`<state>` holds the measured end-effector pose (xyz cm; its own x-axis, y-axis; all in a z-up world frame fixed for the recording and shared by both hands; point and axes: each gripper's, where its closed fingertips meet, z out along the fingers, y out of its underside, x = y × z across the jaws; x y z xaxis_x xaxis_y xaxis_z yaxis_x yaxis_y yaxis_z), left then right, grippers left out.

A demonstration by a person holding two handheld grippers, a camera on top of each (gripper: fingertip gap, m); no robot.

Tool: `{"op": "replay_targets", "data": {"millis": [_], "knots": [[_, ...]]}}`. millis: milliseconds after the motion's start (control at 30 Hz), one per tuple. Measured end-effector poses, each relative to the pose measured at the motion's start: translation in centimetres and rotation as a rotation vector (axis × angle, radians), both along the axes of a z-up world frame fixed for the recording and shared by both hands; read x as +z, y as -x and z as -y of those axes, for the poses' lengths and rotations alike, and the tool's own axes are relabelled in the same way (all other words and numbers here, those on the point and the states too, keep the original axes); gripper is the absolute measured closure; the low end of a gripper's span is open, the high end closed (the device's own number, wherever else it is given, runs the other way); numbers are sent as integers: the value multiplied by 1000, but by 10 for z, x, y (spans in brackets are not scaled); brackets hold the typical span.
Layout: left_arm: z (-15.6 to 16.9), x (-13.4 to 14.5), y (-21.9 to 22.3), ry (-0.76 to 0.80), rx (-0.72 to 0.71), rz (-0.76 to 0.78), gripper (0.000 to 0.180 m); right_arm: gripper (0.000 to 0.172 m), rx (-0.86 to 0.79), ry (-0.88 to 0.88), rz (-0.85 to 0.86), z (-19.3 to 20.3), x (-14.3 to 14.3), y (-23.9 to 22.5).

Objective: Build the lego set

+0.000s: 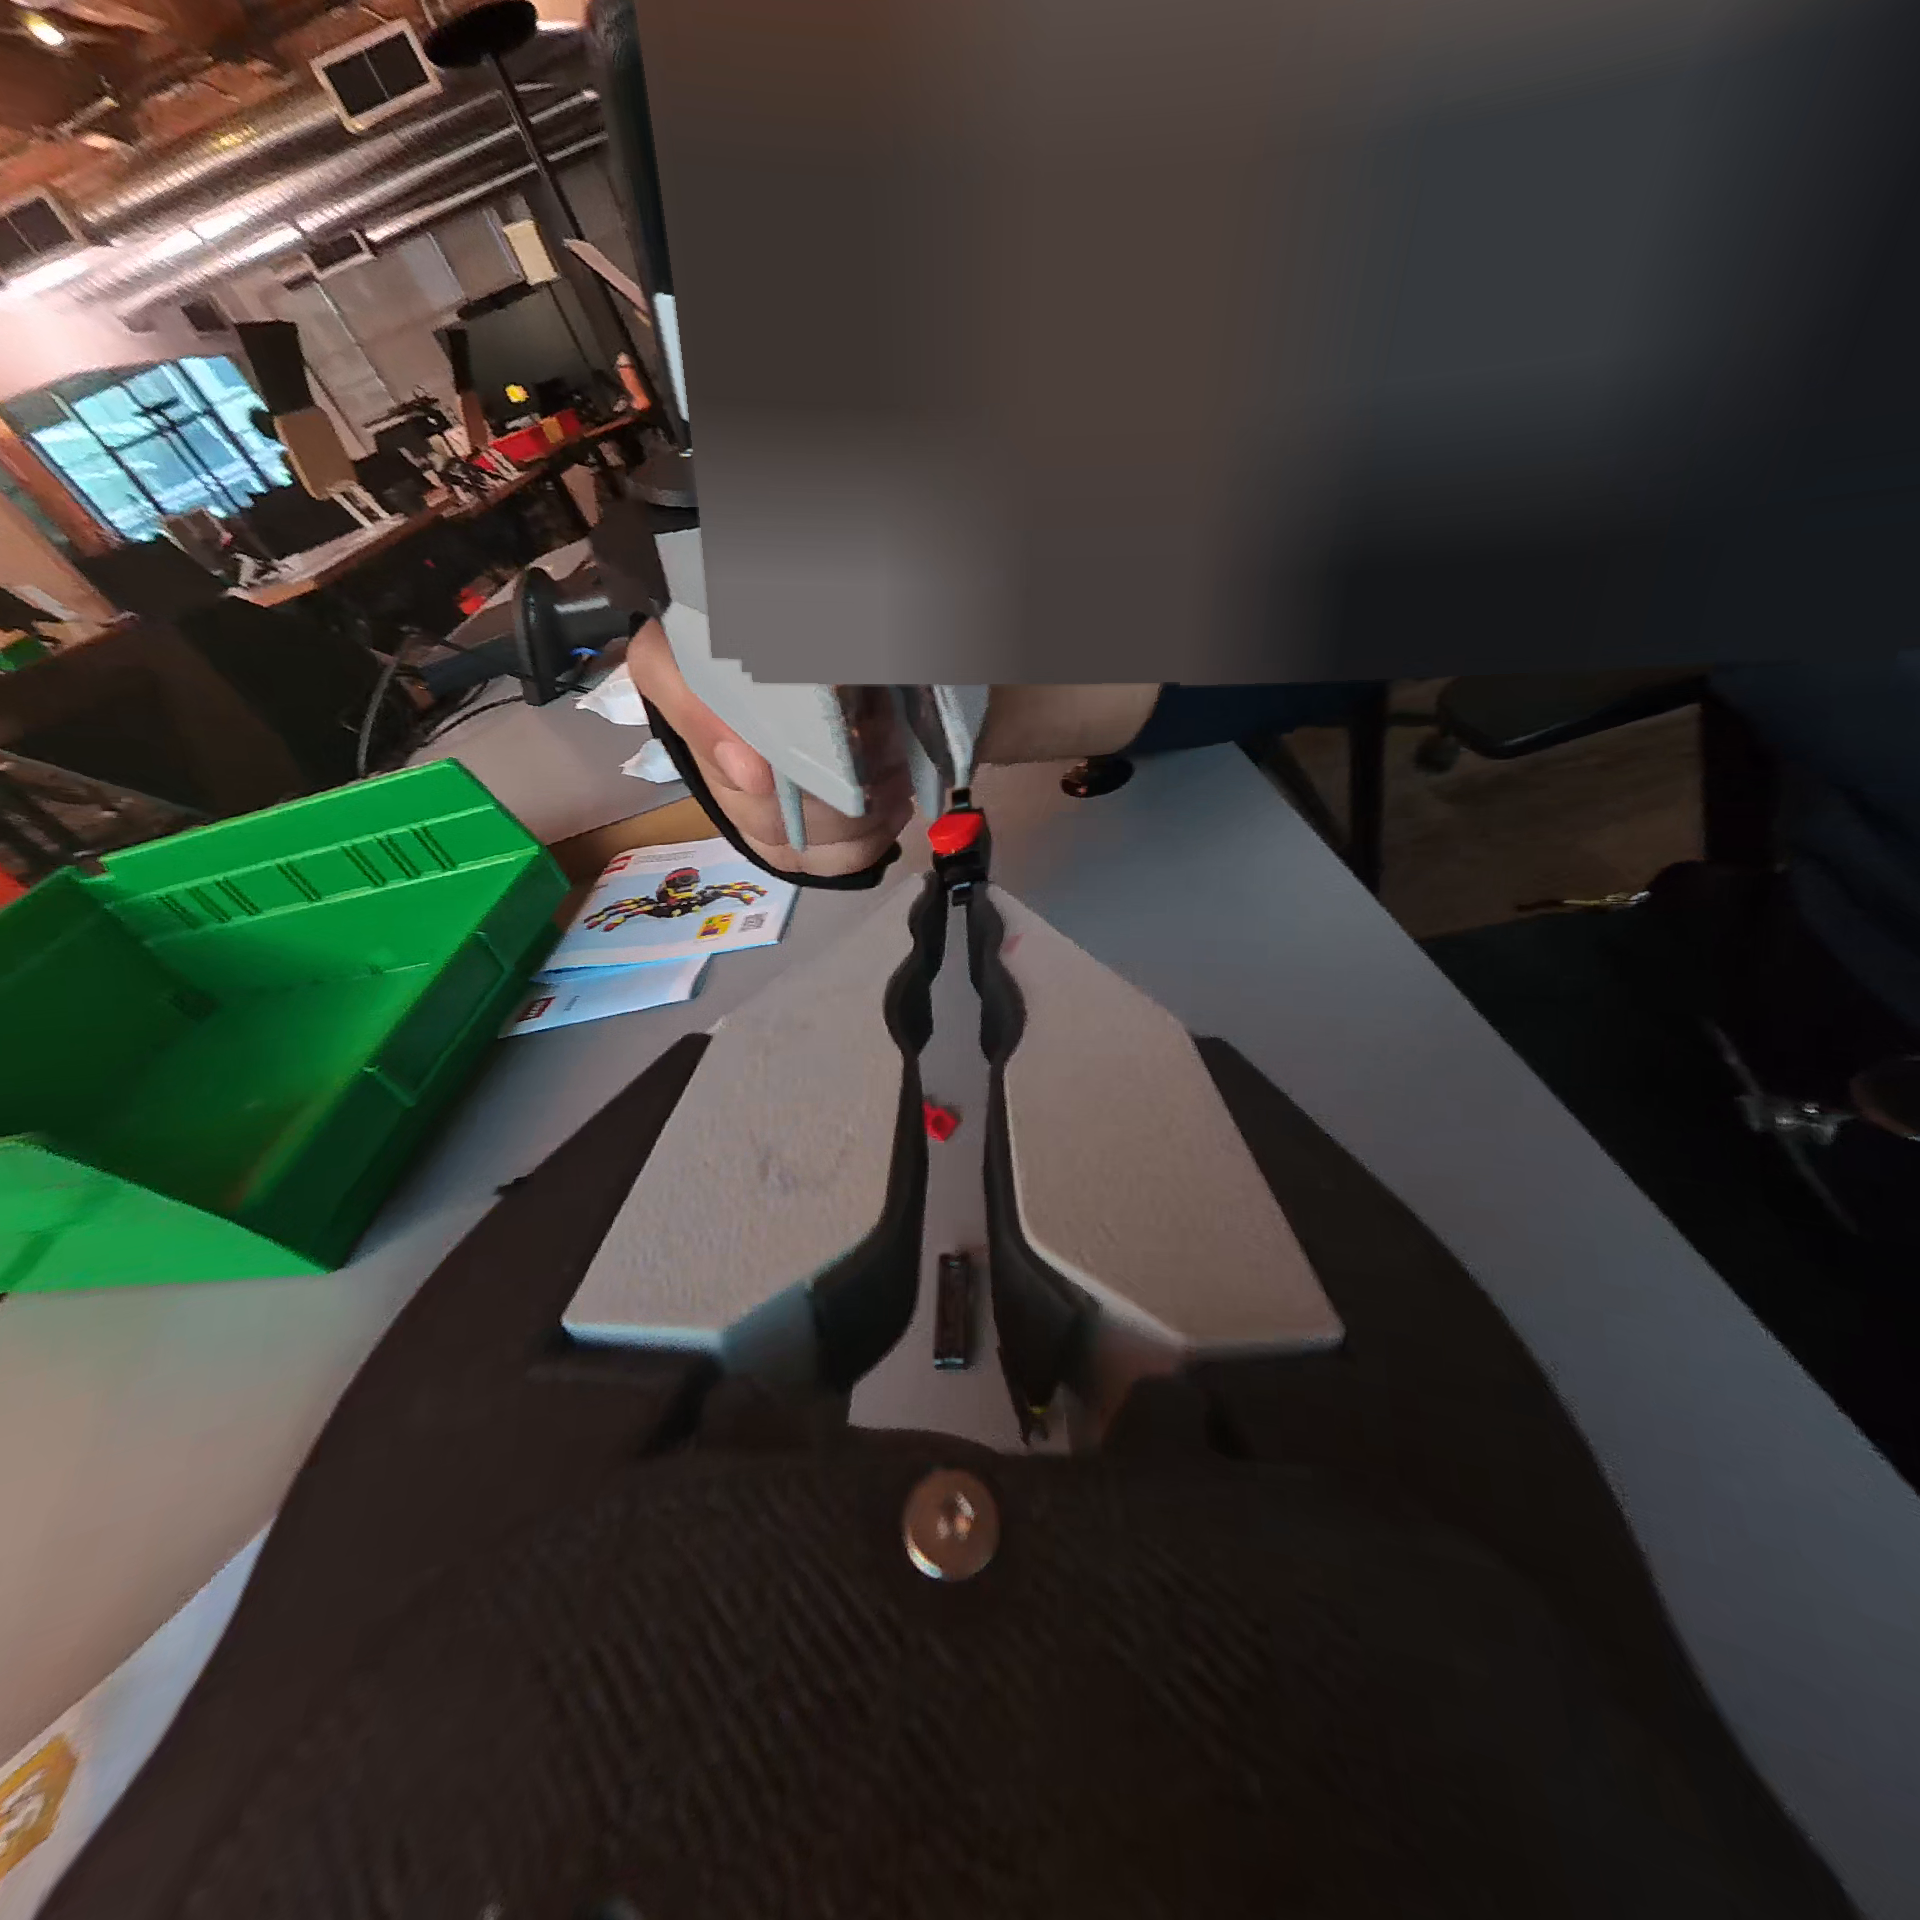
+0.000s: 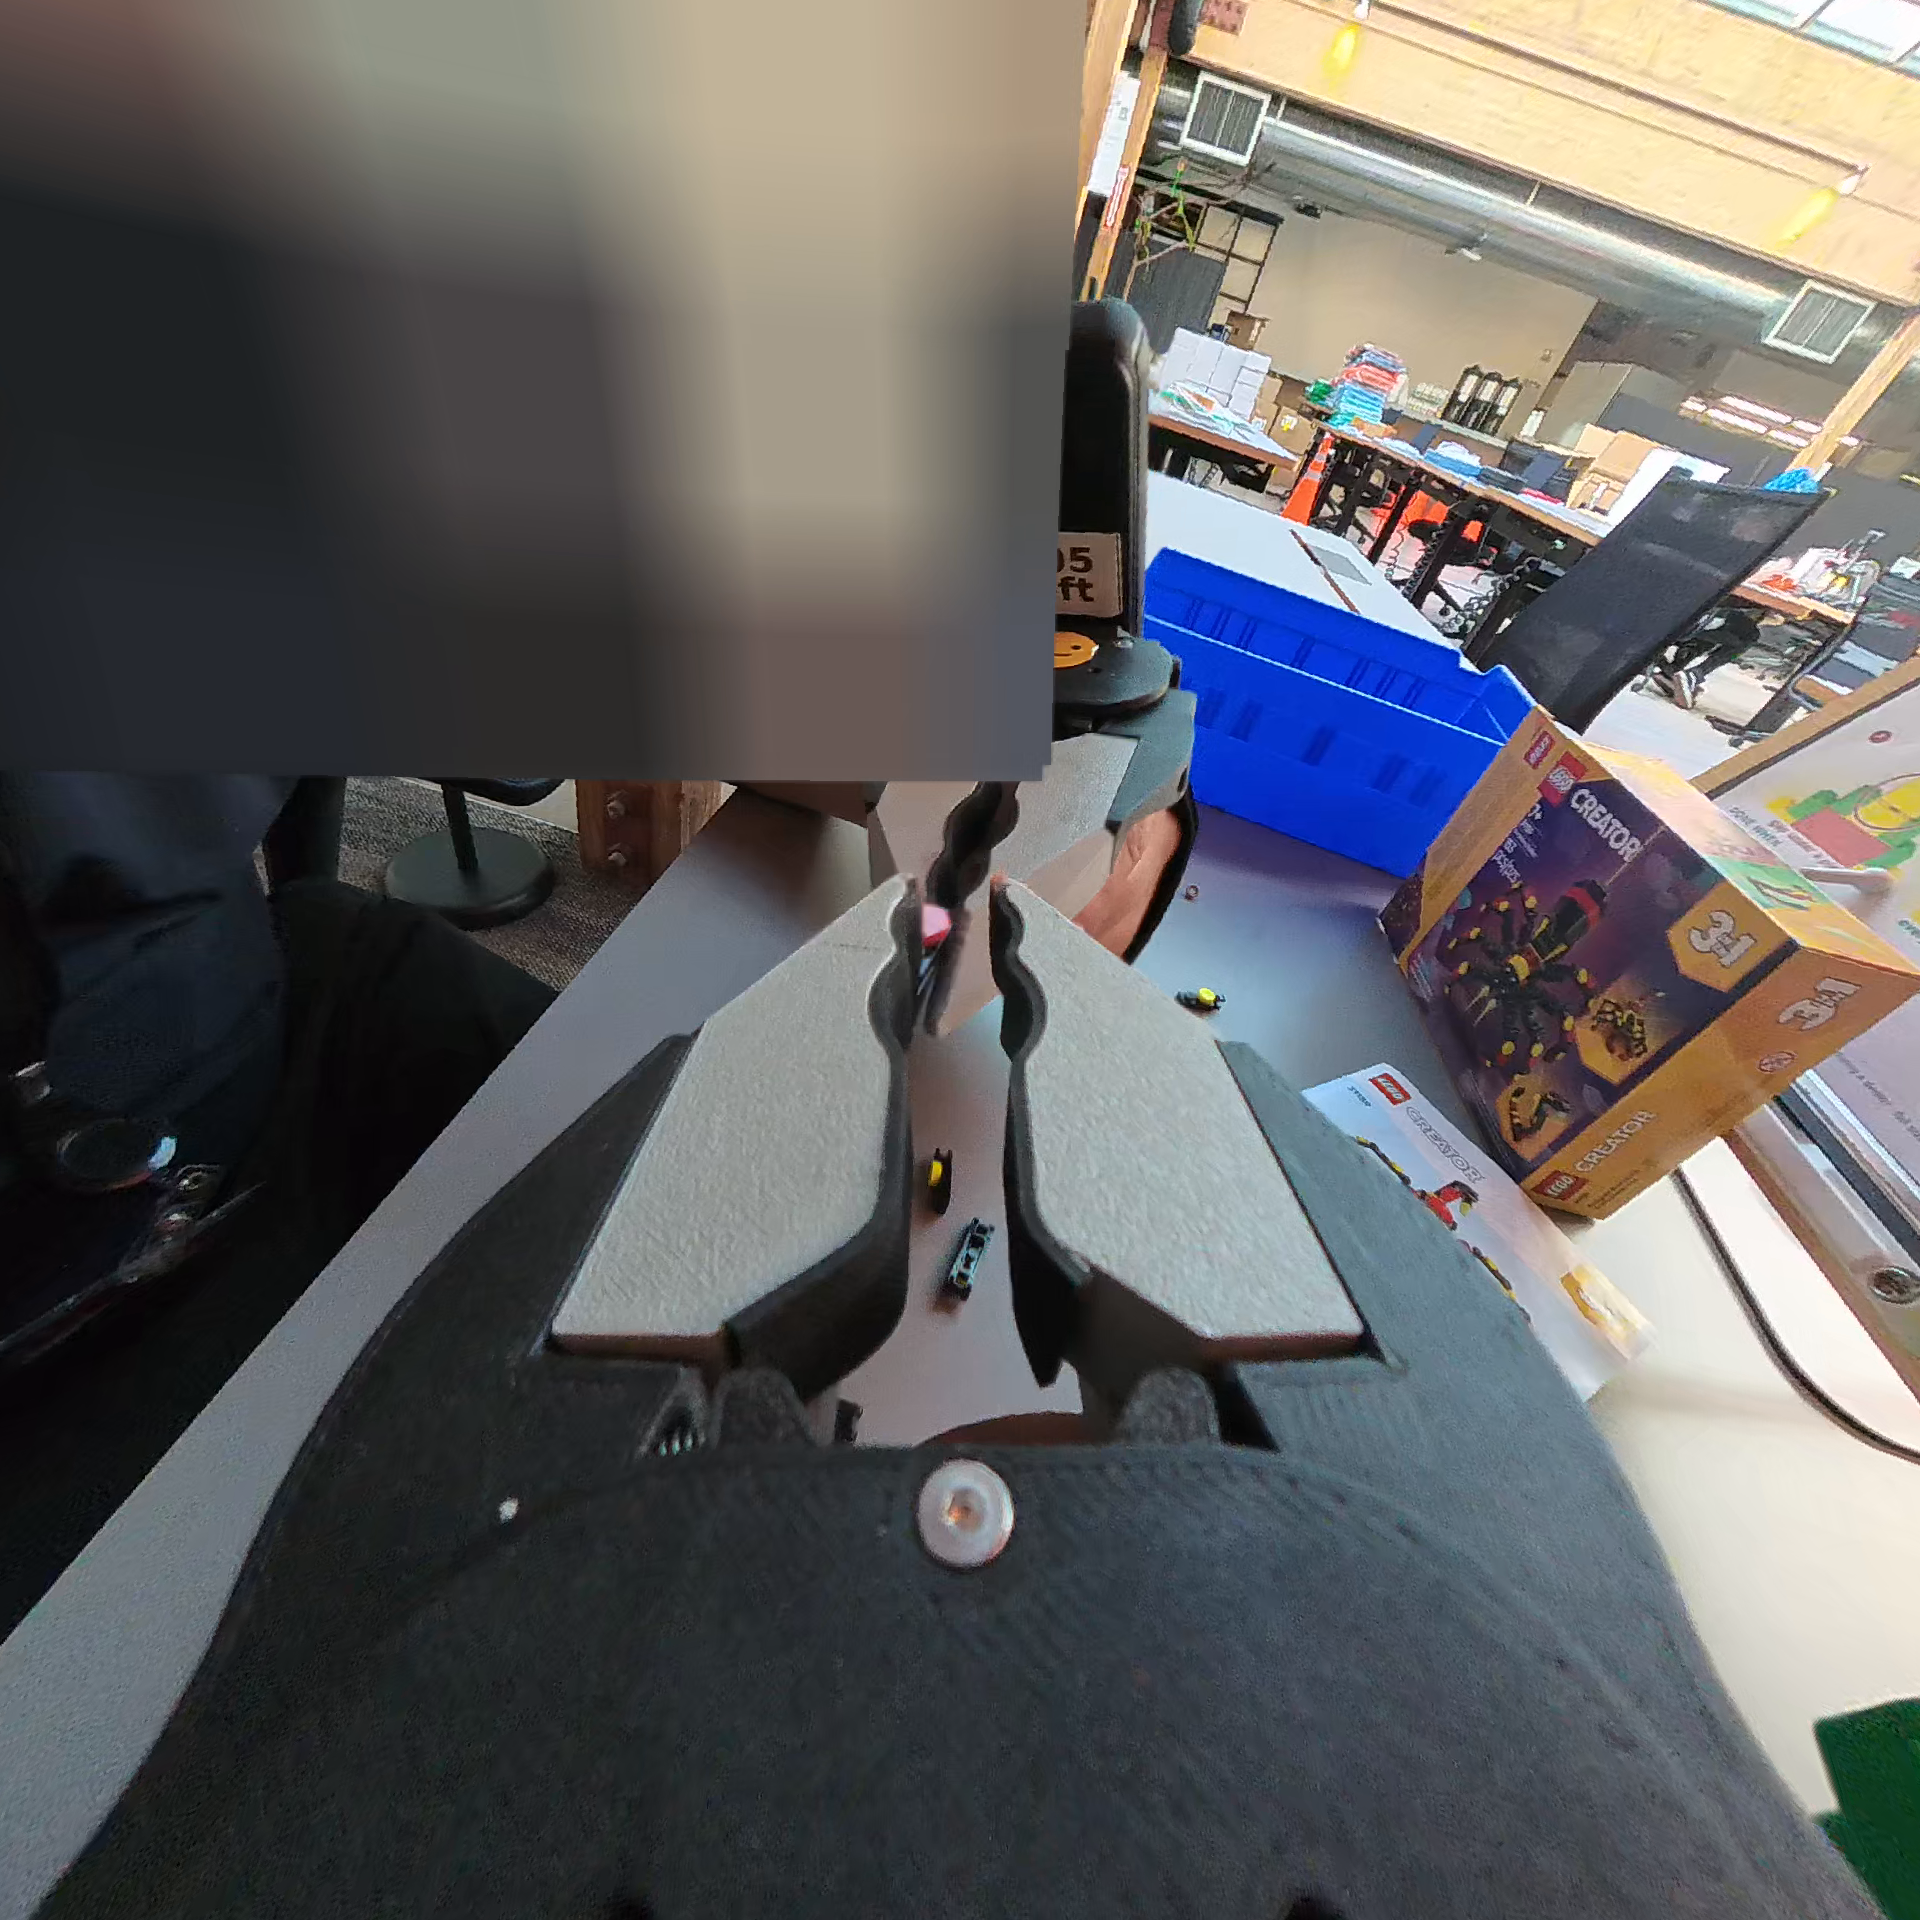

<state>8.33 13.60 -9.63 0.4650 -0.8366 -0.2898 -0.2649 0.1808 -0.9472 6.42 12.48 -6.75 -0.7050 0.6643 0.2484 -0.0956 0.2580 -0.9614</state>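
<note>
My left gripper is shut on a small black brick piece with a red piece on its top, held above the grey table. My right gripper stands open around it. The left gripper's black fingers reach in between the right pads. The red piece sits against the right gripper's left pad, and a gap shows at the other pad. In the left wrist view the right gripper comes in from the far side, held by a hand.
A green bin and booklets lie to the left. A loose red piece and a black bar are on the table. A blue bin, a yellow toy box and small black-and-yellow pieces lie to the right. Less than 4 cm separates the two grippers' tips.
</note>
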Motion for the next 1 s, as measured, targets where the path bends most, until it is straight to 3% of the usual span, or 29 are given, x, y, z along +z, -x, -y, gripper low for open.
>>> {"op": "replay_targets", "data": {"millis": [367,500,1000], "knots": [[-23,2,18,-99,190,-47,180,157,-125,-80,25,-12,-10,13],[-34,7,29,-152,310,-84,180,166,-237,-100,2,-26,-7,22],[-48,14,43,-293,534,-227,180,166,-286,28,1,-37,1,31]]}}
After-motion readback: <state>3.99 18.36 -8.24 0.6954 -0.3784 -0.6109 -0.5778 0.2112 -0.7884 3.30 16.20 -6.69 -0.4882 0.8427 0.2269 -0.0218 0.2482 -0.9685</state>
